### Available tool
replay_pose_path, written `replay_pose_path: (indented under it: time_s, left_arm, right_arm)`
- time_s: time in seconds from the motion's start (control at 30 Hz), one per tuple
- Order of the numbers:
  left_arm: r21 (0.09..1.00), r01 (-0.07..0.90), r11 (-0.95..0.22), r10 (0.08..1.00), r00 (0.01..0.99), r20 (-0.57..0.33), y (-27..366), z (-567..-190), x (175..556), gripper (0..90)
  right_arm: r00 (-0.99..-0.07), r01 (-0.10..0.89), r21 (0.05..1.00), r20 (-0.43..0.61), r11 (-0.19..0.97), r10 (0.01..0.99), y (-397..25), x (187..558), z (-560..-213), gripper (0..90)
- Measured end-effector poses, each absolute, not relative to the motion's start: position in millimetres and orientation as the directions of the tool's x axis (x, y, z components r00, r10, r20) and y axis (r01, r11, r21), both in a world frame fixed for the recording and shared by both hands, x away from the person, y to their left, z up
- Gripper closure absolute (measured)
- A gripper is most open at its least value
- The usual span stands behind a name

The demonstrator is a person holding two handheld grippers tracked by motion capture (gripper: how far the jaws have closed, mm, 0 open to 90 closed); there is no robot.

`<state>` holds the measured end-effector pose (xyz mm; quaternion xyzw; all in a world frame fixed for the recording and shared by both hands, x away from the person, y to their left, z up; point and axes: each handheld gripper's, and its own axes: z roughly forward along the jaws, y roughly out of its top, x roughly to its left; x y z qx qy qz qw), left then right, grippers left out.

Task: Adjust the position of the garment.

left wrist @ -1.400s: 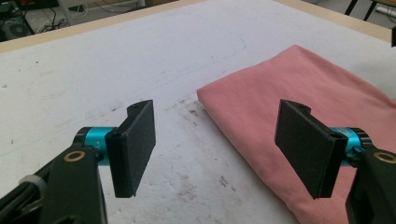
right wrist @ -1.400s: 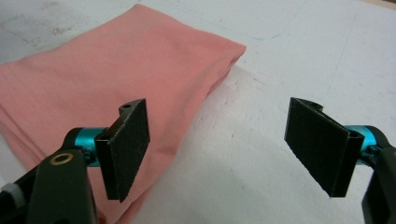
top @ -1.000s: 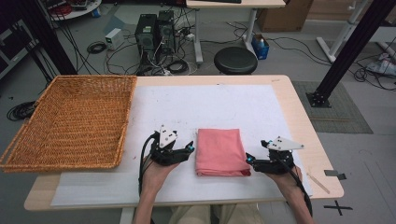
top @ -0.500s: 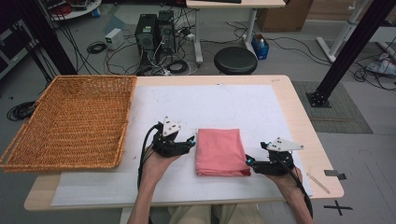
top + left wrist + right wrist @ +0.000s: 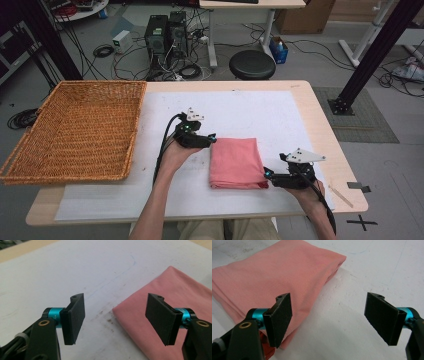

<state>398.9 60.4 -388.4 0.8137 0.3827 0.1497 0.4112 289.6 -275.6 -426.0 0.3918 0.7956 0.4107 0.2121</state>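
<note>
Folded pink cloth (image 5: 235,163) lying flat on the white sheet (image 5: 280,115) that covers the wooden table (image 5: 327,135), toward the near edge and roughly midway across. All places below taken from that cloth.

Left gripper (image 5: 212,139) at the cloth's far left corner, held low over the sheet by the left hand (image 5: 175,152), black cable looping back from it along the forearm. Jaws spread wide in the left gripper view (image 5: 117,320): one pad over bare, stained sheet just beside the cloth, the other over the cloth's pink corner (image 5: 175,297). Nothing pinched between them. Contact with the fabric not possible to tell.

Right gripper (image 5: 267,174) at the cloth's near right corner, gripped by the right hand (image 5: 305,187), grey three-cornered plate on top. Jaws likewise gaping in the right gripper view (image 5: 329,317): one pad in front of the stacked folded edge of the cloth (image 5: 274,275), the other over bare sheet to the side. Nothing clamped. Layers of the fold visible along the cloth's edge there.

Wicker basket (image 5: 75,130) well apart from the cloth, off to its left, reaching past the sheet's edge and overhanging the table's left side. Black round stool (image 5: 252,64) on the floor beyond the cloth, behind the table's far edge.
</note>
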Motion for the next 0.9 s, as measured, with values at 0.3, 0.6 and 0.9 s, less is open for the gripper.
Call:
replay_pose_path:
  time_s: [0.3,0.6,0.9]
  left_arm:
    - [0.707,0.579,-0.406,0.728,0.672,-0.132,43,-413,419,35.3]
    - [0.664,0.631,-0.401,0.706,0.675,-0.215,42,-429,429,35.6]
    - [0.643,0.634,-0.429,0.683,0.694,-0.229,39,-434,429,41.3]
  right_arm:
    - [-0.605,0.464,0.804,-0.019,0.372,0.796,-275,286,-430,22.0]
    - [-0.605,0.458,0.807,-0.025,0.373,0.796,-275,285,-429,22.0]
    - [-0.608,0.462,0.8,-0.029,0.383,0.794,-275,283,-431,22.9]
